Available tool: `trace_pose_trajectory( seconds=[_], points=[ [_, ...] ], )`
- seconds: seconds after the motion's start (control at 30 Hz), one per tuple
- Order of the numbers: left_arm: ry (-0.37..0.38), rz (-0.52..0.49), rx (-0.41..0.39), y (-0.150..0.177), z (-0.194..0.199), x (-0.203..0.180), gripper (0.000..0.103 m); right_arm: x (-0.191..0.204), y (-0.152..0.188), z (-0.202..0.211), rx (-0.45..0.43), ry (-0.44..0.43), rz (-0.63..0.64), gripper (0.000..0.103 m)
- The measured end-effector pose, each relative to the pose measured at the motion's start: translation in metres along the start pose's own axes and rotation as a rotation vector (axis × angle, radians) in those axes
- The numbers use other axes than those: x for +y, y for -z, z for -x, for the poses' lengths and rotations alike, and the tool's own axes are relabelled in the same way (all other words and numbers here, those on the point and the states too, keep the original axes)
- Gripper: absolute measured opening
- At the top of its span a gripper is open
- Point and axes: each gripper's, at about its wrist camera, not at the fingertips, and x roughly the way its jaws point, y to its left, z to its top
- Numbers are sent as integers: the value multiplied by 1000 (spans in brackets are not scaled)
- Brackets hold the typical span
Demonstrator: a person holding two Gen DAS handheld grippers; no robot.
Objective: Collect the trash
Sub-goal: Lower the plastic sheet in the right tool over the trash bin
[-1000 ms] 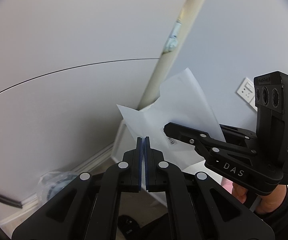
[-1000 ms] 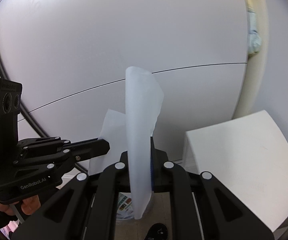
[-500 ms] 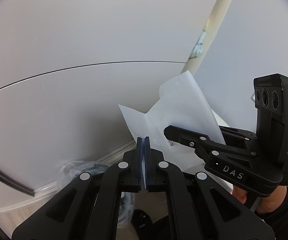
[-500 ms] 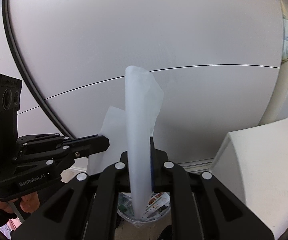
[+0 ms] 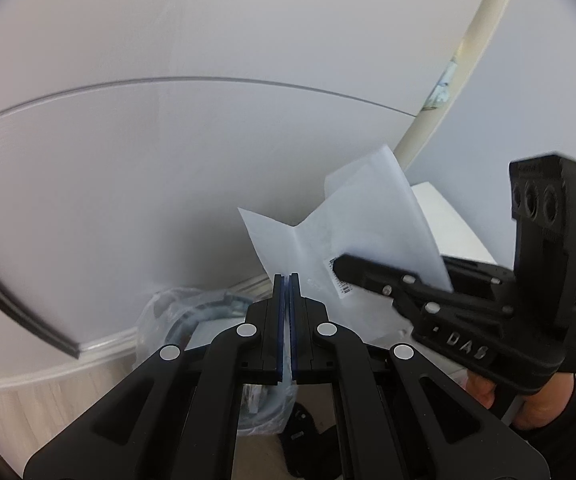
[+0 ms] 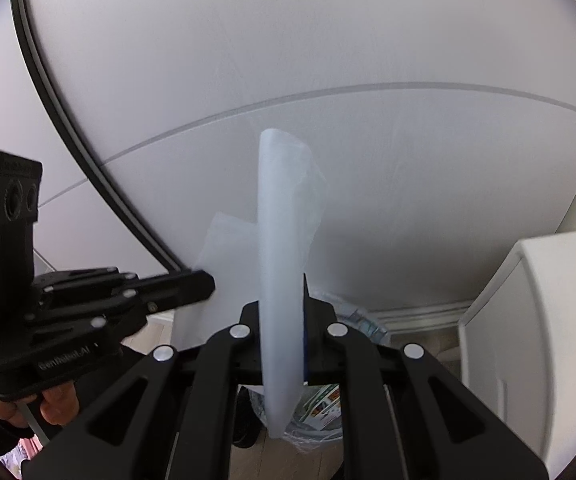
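Held: a white plastic mailer bag (image 5: 372, 236), pinched at two spots so it hangs taut above the lined trash bin (image 6: 336, 396).
Left gripper (image 5: 286, 280): clenched on its lower edge.
Right gripper (image 6: 284, 304): clamped on its other end.
Likely aim: dropping it into the bin.

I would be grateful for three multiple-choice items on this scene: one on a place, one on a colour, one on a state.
1. Where is the bin relative to the held bag?
A. below it
B. above it
C. on the cabinet

2. What colour is the bag?
A. red
B. translucent white
C. black

3. How is the right gripper?
A. wide open
B. shut on the bag
C. out of view

Key: 1 A, the bin sits on the floor beneath the bag, beside the cabinet. 2 B, the bag is pale and light shows through it. 3 B, the right gripper has the bag pinched between its jaws; the left gripper grips another edge of it.
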Motion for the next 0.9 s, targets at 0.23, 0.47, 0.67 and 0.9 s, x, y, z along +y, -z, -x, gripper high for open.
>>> trace_pose_trajectory(
  seconds=[0.23, 0.47, 0.67, 0.9],
  points=[
    [-13, 36, 66, 20, -28, 21, 1, 3, 32, -33, 73, -17, -43, 10],
    [-18, 70, 129, 46, -46, 46, 1, -1, 55, -70, 156, -22, -68, 10],
    [-34, 97, 189, 59, -72, 65, 1, -6, 74, -100, 218, -24, -95, 10],
    [-35, 126, 260, 75, -109, 82, 1, -22, 94, -133, 287, -26, -138, 10]
  ],
)
